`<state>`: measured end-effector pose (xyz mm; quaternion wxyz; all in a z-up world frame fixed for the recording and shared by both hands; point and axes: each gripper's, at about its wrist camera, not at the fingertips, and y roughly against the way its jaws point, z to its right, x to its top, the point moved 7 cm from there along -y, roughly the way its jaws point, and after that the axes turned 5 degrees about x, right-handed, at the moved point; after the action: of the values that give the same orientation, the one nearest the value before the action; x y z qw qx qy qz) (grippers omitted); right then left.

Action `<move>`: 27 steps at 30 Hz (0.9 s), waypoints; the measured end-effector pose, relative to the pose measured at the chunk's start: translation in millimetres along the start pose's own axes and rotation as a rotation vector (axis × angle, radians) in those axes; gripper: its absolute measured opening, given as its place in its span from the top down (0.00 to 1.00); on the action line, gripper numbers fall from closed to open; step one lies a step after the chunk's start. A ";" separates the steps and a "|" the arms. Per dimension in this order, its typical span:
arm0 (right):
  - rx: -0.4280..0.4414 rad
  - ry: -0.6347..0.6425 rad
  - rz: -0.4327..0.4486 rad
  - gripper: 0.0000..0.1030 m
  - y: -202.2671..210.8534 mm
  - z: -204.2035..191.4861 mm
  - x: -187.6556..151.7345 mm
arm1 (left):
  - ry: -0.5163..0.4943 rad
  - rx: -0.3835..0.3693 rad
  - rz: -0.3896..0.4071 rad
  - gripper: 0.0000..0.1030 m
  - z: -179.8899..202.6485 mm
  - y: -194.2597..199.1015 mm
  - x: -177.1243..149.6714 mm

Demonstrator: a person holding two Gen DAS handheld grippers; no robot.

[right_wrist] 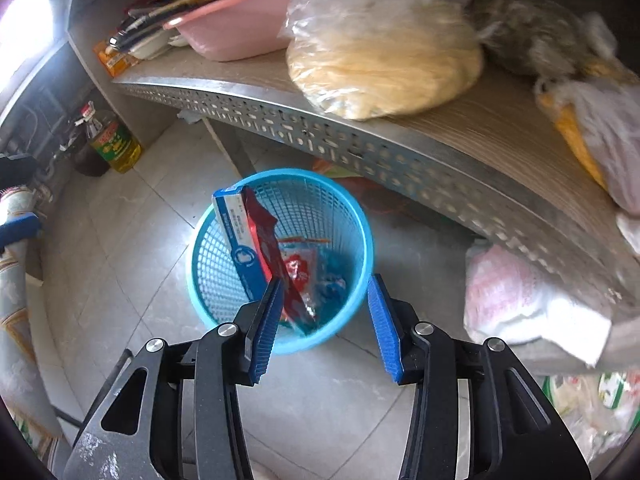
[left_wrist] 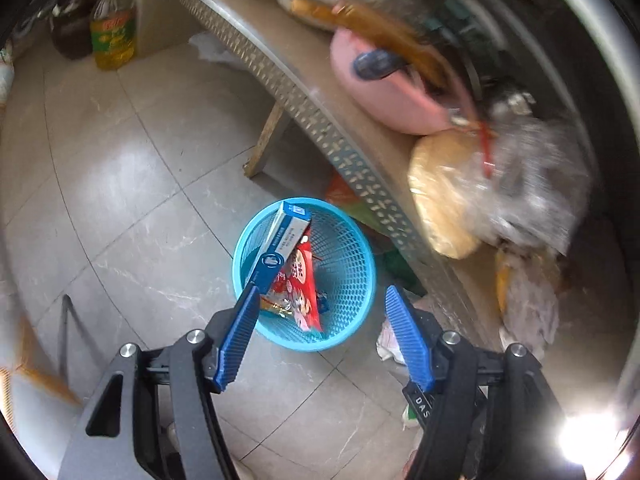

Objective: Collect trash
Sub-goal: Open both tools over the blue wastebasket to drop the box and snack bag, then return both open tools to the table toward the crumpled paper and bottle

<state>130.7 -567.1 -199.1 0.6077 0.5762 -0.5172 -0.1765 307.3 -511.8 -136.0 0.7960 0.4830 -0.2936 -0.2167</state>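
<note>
Sitting on the tiled floor (left_wrist: 132, 184) just in front of a perforated metal shelf edge (right_wrist: 360, 148), the blue mesh basket (left_wrist: 348, 264) has open floor on its other sides. It's round, see-through lattice, bright rim. Inside: a long blue-and-white box (left_wrist: 280, 244) leaning up past the rim, a red snack wrapper (right_wrist: 266, 240) against it, plus smaller crumpled wrappers at the bottom. Both tools hang right above it, left gripper (left_wrist: 320, 338) spread fairly wide, right gripper (right_wrist: 324, 326) about halfway apart, nothing pinched in either. Shelf above holds a pink basin (right_wrist: 236, 28) and bagged noodles (right_wrist: 384, 64); oil bottle (left_wrist: 114, 32) further off.
</note>
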 end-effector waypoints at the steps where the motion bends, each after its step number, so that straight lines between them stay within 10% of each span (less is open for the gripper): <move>1: 0.010 0.002 0.007 0.55 10.3 -0.3 -4.0 | -0.018 -0.004 0.012 0.36 0.7 15.1 -5.6; 14: 0.307 0.164 -0.007 0.33 140.5 -64.5 -67.7 | -0.134 0.074 0.288 0.20 -67.4 252.8 -174.4; 27: 0.696 0.596 -0.133 0.25 224.2 -269.1 -146.4 | 0.096 0.366 0.424 0.20 -197.1 337.6 -350.9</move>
<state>210.1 -247.8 -9.8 0.4877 0.8035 -0.3104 0.1420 203.9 -16.4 4.8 0.7361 0.5561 -0.3844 0.0346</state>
